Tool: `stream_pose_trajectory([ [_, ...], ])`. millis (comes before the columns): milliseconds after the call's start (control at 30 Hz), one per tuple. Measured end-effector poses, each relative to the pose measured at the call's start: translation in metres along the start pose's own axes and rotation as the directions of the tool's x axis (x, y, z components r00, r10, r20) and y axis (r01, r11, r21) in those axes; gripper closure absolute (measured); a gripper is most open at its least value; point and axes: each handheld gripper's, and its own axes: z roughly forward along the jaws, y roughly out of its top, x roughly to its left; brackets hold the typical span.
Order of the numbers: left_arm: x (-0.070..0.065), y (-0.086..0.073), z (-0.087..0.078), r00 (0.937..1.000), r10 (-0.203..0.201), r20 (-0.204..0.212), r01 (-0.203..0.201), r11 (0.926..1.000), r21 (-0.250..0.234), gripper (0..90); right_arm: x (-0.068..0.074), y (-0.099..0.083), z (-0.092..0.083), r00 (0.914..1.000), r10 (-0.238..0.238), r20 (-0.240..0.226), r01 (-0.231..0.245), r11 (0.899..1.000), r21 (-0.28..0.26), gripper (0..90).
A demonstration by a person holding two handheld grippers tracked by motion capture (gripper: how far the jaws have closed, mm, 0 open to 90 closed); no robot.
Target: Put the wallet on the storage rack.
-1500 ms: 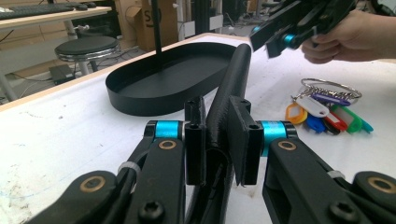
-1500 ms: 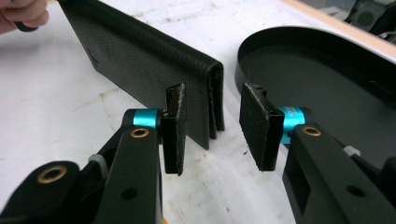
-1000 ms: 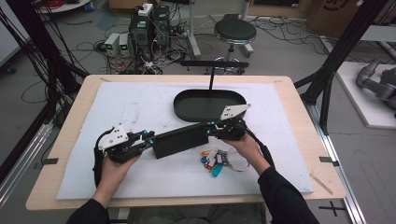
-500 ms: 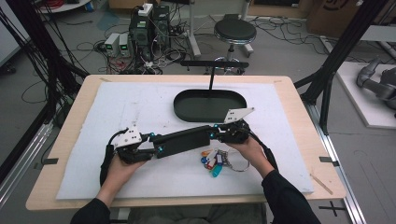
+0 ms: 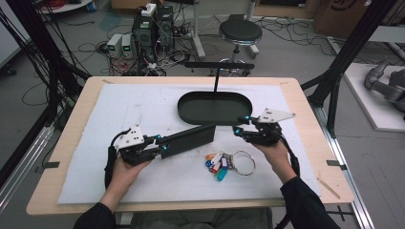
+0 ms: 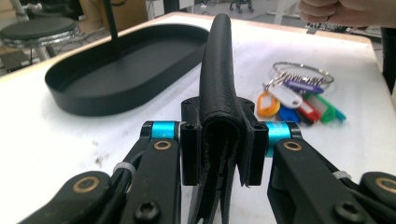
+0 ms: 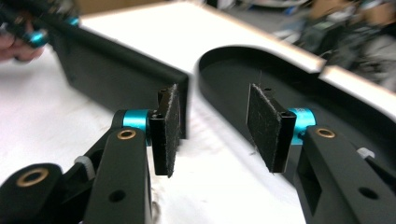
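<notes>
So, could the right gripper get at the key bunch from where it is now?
Probably yes. The right gripper has just opened with nothing between its pads, and the key bunch lies in the open just below it. The wallet in the left gripper stays left of that path.

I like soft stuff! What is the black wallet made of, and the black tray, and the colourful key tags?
The wallet looks like black leather or imitation: fine grain, matte, folded edge. The tray seems hard plastic or coated metal: smooth, even rim, dull sheen. The key tags look like glossy plastic on a shiny metal ring.
</notes>
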Motion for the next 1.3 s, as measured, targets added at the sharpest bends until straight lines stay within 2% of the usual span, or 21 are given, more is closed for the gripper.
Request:
stream_pose_trajectory([
  [100, -0.002, 0.010, 0.002, 0.9999, 0.013, 0.001, -0.013, 0.9998, -0.015, 74.1, -0.010, -0.007, -0.021, 0.9959, 0.058, 0.070, -0.054, 0.997, -0.060, 48.8],
  [200, -0.002, 0.018, 0.005, 0.9998, 0.020, -0.004, -0.020, 0.9993, -0.031, 74.1, -0.023, -0.016, -0.041, 0.9819, 0.139, 0.128, -0.125, 0.985, -0.116, 45.8],
  [367, -0.002, 0.030, 0.008, 0.9993, 0.034, -0.019, -0.035, 0.9986, -0.041, 74.1, -0.040, -0.028, -0.065, 0.9499, 0.243, 0.197, -0.204, 0.959, -0.198, 44.9],
  [433, -0.002, 0.032, 0.009, 0.9991, 0.037, -0.023, -0.038, 0.9982, -0.047, 74.1, -0.044, -0.030, -0.071, 0.9394, 0.264, 0.219, -0.215, 0.951, -0.222, 44.2],
  [600, 0.002, 0.045, 0.020, 0.9985, 0.042, -0.035, -0.045, 0.9965, -0.071, 74.1, -0.051, -0.035, -0.080, 0.9122, 0.302, 0.277, -0.237, 0.940, -0.244, 41.6],
  [767, 0.007, 0.052, 0.031, 0.9983, 0.046, -0.035, -0.048, 0.9956, -0.081, 74.1, -0.058, -0.039, -0.086, 0.8913, 0.329, 0.312, -0.253, 0.932, -0.258, 40.8],
  [800, 0.008, 0.054, 0.034, 0.9982, 0.047, -0.036, -0.050, 0.9955, -0.080, 74.1, -0.058, -0.039, -0.086, 0.8913, 0.329, 0.312, -0.253, 0.932, -0.258, 40.8],
  [900, 0.012, 0.060, 0.043, 0.9979, 0.054, -0.035, -0.057, 0.9955, -0.076, 74.1, -0.062, -0.043, -0.090, 0.8790, 0.353, 0.320, -0.272, 0.923, -0.271, 40.5],
  [1033, 0.014, 0.064, 0.051, 0.9973, 0.062, -0.041, -0.064, 0.9953, -0.072, 74.1, -0.065, -0.044, -0.091, 0.8723, 0.364, 0.327, -0.280, 0.919, -0.277, 40.3],
  [1300, 0.020, 0.069, 0.067, 0.9969, 0.068, -0.041, -0.070, 0.9962, -0.052, 74.1, -0.065, -0.044, -0.090, 0.8684, 0.368, 0.333, -0.284, 0.919, -0.275, 40.2],
])
